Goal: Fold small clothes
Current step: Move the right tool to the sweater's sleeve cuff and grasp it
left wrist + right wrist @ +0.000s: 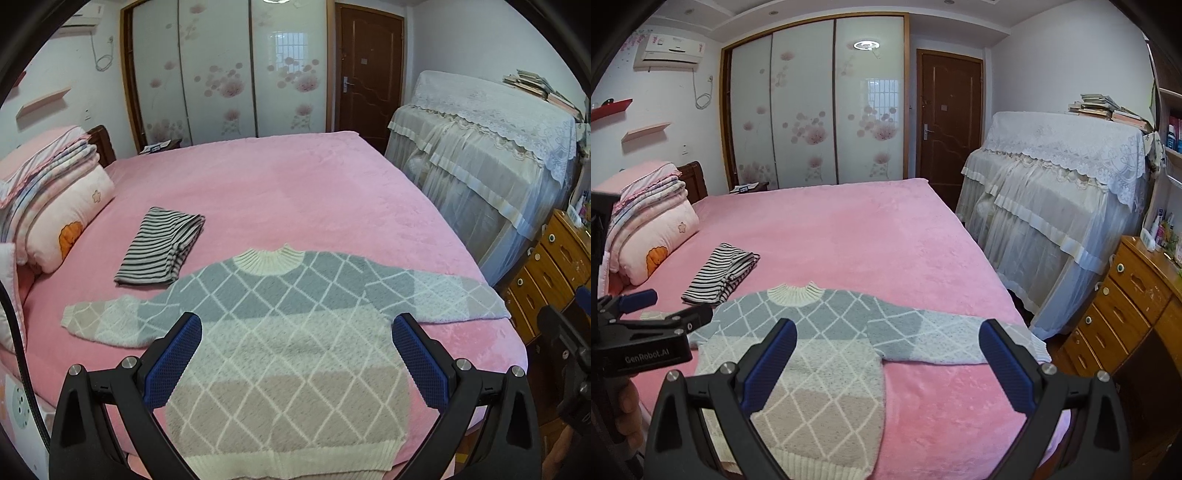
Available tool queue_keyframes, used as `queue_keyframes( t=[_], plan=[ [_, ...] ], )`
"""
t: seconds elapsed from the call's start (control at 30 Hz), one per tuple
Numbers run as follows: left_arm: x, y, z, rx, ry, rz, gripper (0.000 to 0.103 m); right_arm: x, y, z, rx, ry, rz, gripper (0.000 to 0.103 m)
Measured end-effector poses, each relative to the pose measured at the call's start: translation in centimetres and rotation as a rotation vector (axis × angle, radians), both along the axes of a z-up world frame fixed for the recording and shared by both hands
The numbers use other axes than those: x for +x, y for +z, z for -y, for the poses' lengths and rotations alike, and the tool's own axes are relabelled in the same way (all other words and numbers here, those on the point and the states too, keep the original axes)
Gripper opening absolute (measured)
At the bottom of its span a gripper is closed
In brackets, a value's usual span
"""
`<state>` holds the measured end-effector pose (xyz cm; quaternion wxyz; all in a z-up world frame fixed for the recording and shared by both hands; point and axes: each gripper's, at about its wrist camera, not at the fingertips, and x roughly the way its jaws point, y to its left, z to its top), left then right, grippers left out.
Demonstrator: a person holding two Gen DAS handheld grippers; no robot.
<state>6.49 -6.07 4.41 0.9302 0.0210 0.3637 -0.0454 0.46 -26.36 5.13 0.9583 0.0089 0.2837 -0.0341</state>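
Both claws, the left claw (295, 350) and the right claw (886, 354), hang released above one diamond-patterned sweater (280, 332). It lies flat on the pink bed (295, 192), collar pointing away toward the wardrobe, sleeves spread sideways. One folded striped garment (162, 249) rests just beside its left sleeve.

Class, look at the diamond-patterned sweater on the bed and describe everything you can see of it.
The sweater is a fuzzy knit with white diamond lines over grey-blue, pale and beige bands, and a cream ribbed collar and hem. It lies flat and unfolded on the pink bedspread, both sleeves spread outward, collar away from the cameras. Neither open gripper holds it.
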Motion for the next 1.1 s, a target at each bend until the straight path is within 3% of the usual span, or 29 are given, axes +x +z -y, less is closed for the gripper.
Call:
queue_keyframes(
  t=[0.27, 0.53, 0.67, 0.87, 1.1],
  plan=[
    [1.8, 0.0, 3.5, 0.042, -0.031, 0.041, 0.102, 1.1, -1.6, 3.3, 0.041, -0.049, -0.031, 0.1],
    [4.4, -2.0, 7.7, 0.095, -0.101, 0.062, 0.102, 3.0, -3.9, 7.4, 0.034, -0.166, -0.065, 0.1],
    [6.2, -4.4, 10.3, 0.119, -0.128, 0.062, 0.102, 4.0, -5.6, 12.1, 0.069, -0.25, -0.09, 0.1],
    [10.5, -10.2, 13.2, 0.1, -0.145, -0.058, 0.101, 5.2, -9.1, 19.3, 0.135, -0.369, -0.146, 0.095],
    [14.3, -16.3, 17.2, 0.074, -0.139, -0.125, 0.1, 6.8, -15.5, 25.5, 0.254, -0.451, -0.247, 0.092]
  ],
)
